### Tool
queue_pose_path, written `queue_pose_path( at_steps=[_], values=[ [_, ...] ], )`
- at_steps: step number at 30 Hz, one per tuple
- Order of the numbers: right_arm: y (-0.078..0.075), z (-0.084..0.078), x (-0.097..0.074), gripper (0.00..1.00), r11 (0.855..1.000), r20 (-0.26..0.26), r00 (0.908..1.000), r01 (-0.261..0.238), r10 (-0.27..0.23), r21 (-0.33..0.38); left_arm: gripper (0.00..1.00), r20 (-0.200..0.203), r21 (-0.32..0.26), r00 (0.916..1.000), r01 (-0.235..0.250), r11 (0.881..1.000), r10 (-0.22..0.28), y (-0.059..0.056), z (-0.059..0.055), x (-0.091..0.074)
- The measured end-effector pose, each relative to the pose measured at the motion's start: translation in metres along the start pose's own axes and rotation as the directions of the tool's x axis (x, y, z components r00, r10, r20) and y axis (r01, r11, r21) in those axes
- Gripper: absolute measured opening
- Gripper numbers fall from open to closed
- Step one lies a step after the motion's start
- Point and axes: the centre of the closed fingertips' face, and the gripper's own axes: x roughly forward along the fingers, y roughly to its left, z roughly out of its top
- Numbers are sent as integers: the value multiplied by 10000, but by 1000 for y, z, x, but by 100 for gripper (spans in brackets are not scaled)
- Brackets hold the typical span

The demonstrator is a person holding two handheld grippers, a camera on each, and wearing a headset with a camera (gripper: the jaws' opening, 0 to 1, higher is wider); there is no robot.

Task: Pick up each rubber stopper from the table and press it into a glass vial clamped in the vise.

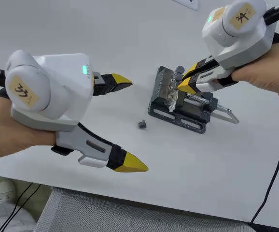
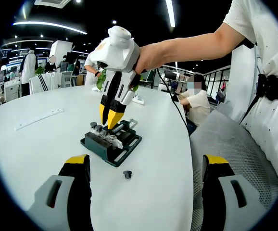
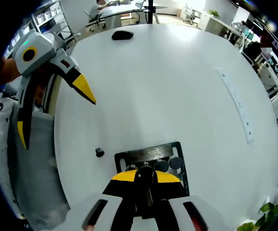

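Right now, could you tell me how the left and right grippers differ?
The left gripper has its fingers spread wide and empty; the right gripper has its fingers closed on a stopper. The left hovers short of the vise; the right is down at it. Both have yellow tips.

The counter point(image 1: 130, 38) is plain white. The vise point(image 1: 192, 117) is black with a silvery screw. The loose stopper point(image 2: 127, 174) and the stopper point(image 3: 144, 171) in the right claw point(image 1: 184, 86) are dark grey. Both the right claw and the left claw point(image 1: 137, 125) have white bodies, black jaws, yellow tips and 1 green light each.
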Motion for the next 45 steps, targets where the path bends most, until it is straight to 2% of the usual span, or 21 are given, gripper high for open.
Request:
queue_pose_path(
  at_steps=[9,25,45],
  values=[
    [0,-1,1,3,10000,57,10000,-9,9,20,97,-12,-39,10000,1,10000,-1,0,-1,0],
    [1,-2,6,2,9998,54,9998,-196,196,104,96,-5,-148,10000,-3,9999,3,0,-2,2],
    [-1,-1,8,3,9994,-283,9991,-334,330,-128,96,127,-184,9999,-56,9998,58,3,0,1]
  ],
)
